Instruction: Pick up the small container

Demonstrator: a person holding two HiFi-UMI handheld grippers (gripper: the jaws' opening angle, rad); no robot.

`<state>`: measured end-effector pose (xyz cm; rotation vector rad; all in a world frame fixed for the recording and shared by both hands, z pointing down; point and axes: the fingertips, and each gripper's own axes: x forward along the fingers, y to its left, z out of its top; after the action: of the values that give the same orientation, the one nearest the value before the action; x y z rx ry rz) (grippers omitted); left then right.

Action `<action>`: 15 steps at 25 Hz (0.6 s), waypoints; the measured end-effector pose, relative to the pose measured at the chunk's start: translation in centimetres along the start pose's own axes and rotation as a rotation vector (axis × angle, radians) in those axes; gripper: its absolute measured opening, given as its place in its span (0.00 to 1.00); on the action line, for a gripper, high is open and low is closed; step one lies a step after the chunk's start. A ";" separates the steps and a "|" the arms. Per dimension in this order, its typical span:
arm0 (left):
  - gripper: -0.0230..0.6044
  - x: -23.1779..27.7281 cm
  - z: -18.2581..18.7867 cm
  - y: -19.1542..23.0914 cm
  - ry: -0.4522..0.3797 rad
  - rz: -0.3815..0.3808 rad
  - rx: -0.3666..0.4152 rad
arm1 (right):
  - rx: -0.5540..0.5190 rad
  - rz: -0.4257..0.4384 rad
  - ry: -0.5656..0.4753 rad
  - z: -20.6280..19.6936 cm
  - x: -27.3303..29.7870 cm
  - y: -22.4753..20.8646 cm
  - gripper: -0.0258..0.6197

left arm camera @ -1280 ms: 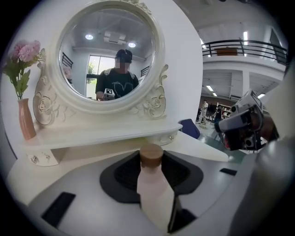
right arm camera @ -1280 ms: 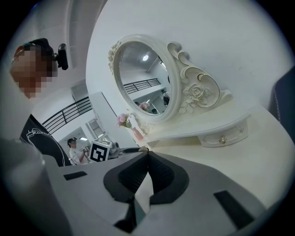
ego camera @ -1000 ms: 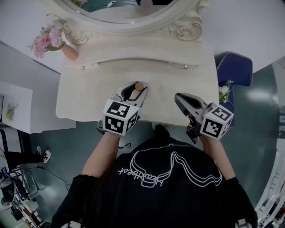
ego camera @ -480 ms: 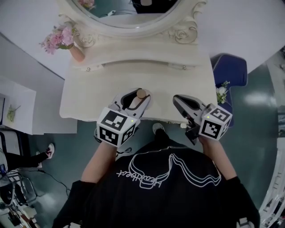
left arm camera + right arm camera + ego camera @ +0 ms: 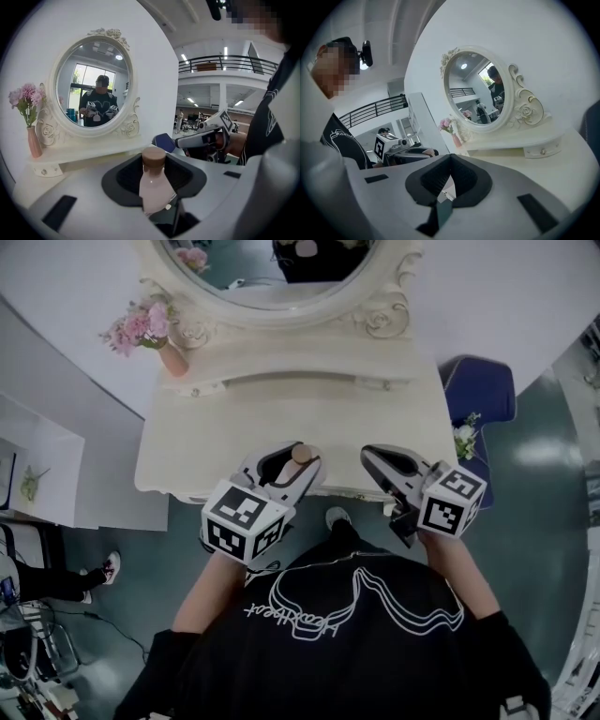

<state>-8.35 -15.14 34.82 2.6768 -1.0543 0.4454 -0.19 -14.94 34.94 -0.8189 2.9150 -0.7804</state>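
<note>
The small container (image 5: 299, 455) is a pale pink bottle with a brown cap (image 5: 153, 157). My left gripper (image 5: 292, 461) is shut on it and holds it upright, above the front edge of the cream vanity table (image 5: 187, 442). In the left gripper view the bottle (image 5: 153, 187) stands between the dark pads (image 5: 126, 178), cap on top. My right gripper (image 5: 371, 457) hovers to the right over the same edge. In its own view its jaws (image 5: 449, 161) are shut with nothing between them.
An oval mirror (image 5: 272, 277) in a carved frame stands at the back of the table. A pink vase of flowers (image 5: 155, 334) is at its back left. A blue chair (image 5: 478, 390) is to the right and a white cabinet (image 5: 37, 465) to the left.
The table has slid right and up in the head view, so both grippers now sit nearer its front edge. The bottle stays in the left gripper's jaws.
</note>
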 end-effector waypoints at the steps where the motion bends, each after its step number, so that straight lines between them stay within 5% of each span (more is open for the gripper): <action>1: 0.27 -0.2 0.0 -0.1 -0.001 0.000 -0.001 | -0.007 -0.001 0.004 -0.1 0.0 0.2 0.05; 15: 0.27 -2.6 1.1 -1.3 -0.036 -0.011 -0.002 | -0.037 -0.002 -0.002 0.1 -0.4 2.9 0.05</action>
<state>-9.05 -12.95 32.68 2.6973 -1.0489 0.3956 -1.23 -12.65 33.43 -0.8244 2.9357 -0.7268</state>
